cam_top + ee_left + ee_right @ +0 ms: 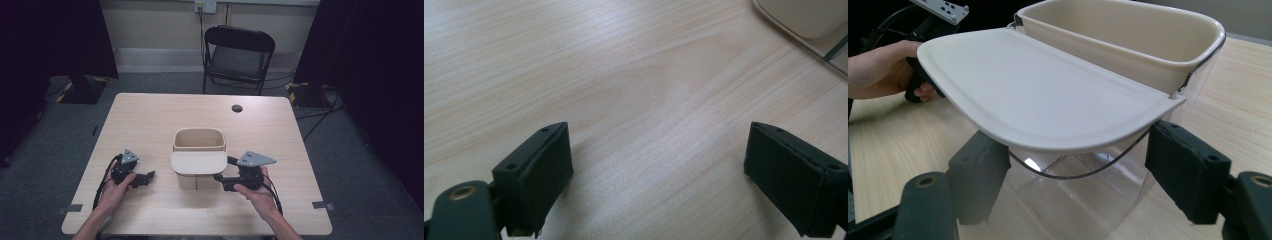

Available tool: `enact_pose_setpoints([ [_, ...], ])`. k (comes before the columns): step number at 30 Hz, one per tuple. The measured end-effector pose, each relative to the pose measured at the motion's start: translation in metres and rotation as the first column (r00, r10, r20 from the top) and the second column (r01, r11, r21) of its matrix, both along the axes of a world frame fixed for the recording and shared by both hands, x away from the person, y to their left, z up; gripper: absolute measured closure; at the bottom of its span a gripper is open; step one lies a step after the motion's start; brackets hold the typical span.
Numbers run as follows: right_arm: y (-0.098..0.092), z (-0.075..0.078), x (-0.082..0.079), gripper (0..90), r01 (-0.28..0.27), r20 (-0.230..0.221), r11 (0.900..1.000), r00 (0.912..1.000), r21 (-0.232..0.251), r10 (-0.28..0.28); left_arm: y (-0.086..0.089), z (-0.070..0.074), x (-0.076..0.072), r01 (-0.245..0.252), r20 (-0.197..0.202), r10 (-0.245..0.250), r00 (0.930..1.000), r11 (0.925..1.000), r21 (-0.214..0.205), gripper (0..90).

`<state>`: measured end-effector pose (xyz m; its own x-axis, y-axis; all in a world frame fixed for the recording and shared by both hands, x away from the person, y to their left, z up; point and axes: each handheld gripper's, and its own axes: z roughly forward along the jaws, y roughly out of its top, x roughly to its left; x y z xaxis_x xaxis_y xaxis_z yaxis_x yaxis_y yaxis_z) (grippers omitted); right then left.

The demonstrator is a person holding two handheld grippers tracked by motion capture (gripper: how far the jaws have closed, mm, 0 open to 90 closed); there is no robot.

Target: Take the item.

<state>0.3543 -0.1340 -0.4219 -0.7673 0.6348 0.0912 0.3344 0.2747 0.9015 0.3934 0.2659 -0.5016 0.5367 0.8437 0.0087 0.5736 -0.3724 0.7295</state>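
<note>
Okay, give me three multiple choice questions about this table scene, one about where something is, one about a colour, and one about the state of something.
1. Where does the container stand?
A. mid-table between the two grippers
B. on the chair
C. at the table's far left corner

2. What colour is the flap lid?
A. red
B. cream
C. blue

3. How do the left gripper jaws stand?
A. clamped on the lid
C. shut on a cable
B. apart over bare table

Answers: 1 A, the high view shows it between the left gripper and the right gripper. 2 B, the lid is cream in the right gripper view. 3 B, only wood lies between them.
</note>
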Motion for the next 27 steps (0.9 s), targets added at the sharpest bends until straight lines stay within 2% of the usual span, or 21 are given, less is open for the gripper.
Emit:
enact_pose_setpoints([
  [5,0.0000,-0.0005,0.0009,25.3,0.002,-0.005,0.9999,1.0000,0.016,-0.002,-0.0001,0.0000,0.0000,0.000,0.000,0.000,1.0000,1.0000,-0.001,11.3],
  [27,-0.0032,0.0032,0.0036,25.5,0.018,0.007,0.9998,0.9998,0.013,-0.018,0.0000,0.0000,0.0000,0.000,0.000,0.000,1.0000,1.0000,0.000,11.3],
])
